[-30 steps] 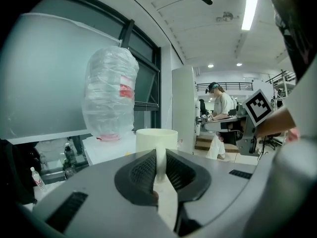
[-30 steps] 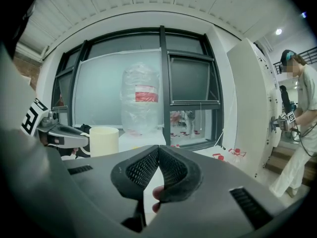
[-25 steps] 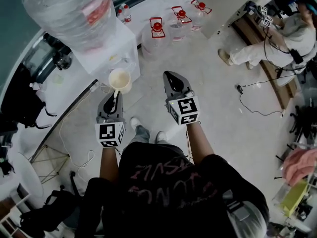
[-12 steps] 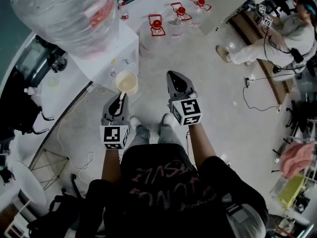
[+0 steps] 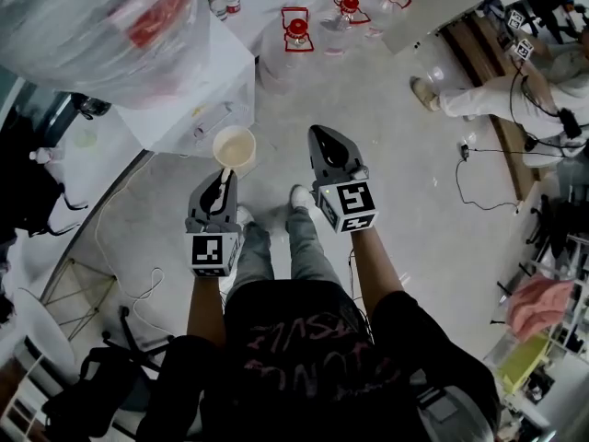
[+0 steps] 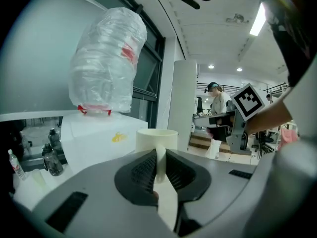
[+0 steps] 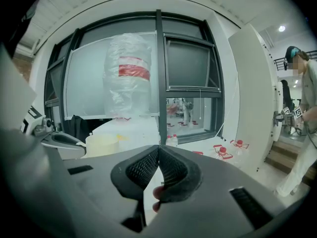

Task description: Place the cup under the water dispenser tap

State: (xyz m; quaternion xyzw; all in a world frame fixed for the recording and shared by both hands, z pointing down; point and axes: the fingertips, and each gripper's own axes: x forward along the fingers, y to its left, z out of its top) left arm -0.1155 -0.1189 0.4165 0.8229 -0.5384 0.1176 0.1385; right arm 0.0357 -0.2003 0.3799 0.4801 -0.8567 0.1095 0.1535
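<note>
A cream cup (image 5: 235, 148) hangs in front of the white water dispenser (image 5: 198, 90), which carries a large plastic-wrapped bottle (image 5: 101, 26). My left gripper (image 5: 222, 179) is shut on the cup's handle; in the left gripper view the handle (image 6: 160, 158) is pinched between the pads and the cup (image 6: 156, 139) stands upright before the dispenser (image 6: 99, 138). The tap cannot be made out. My right gripper (image 5: 316, 136) floats to the right of the cup, shut with nothing in it, its pads meeting in the right gripper view (image 7: 159, 155), where the cup (image 7: 101, 145) shows at left.
Several water jugs with red caps (image 5: 296, 35) stand on the floor behind the dispenser. A person (image 5: 502, 90) sits at the far right by a wooden bench, with a cable (image 5: 488, 168) lying on the floor. My own feet (image 5: 299, 196) are below the grippers.
Both grippers have sunk lower and shifted slightly right alongside the dispenser, which now looms larger at upper left. The cup stays held by its handle; the right gripper stays shut.
</note>
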